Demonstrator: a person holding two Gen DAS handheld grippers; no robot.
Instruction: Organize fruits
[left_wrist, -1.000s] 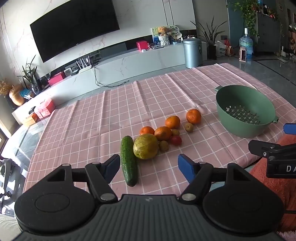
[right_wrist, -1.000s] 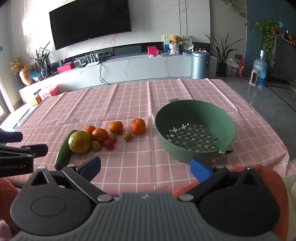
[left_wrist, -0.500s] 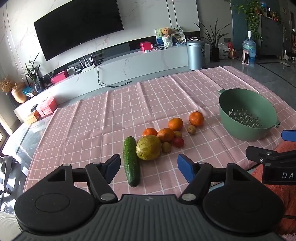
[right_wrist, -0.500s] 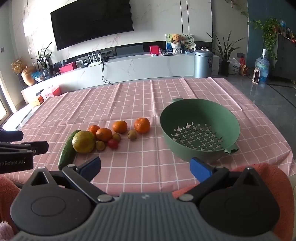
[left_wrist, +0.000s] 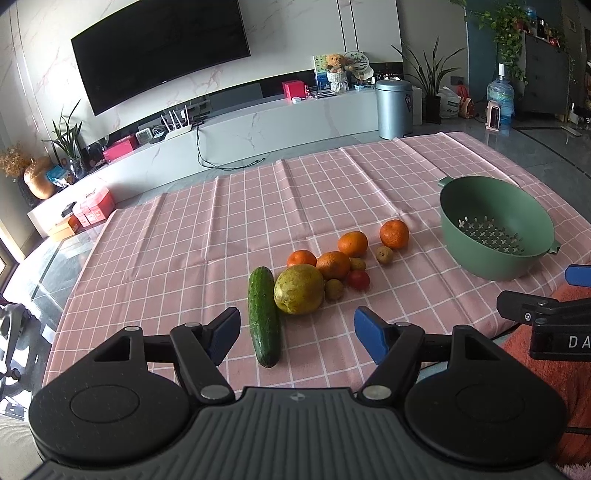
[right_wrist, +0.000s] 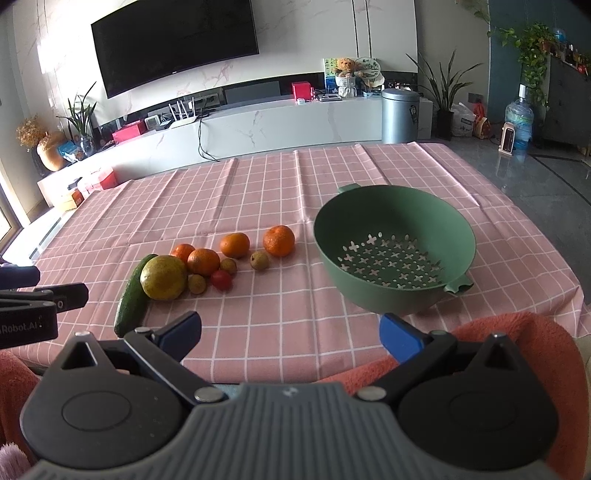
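Both grippers, left (left_wrist: 297, 328) and right (right_wrist: 290, 334), are hovering spread and empty at the table's near edge; the left should be straddling the cucumber (left_wrist: 263, 314) crosswise, mid-length, bound for the colander (right_wrist: 393, 221)

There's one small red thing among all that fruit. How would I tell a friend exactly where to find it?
Start at the green colander on the pink checked tablecloth and look toward the fruit cluster ending in the cucumber. On the cluster's near edge, below an orange and between two small tan fruits, sits the cherry tomato. It is the only red, glossy piece there.
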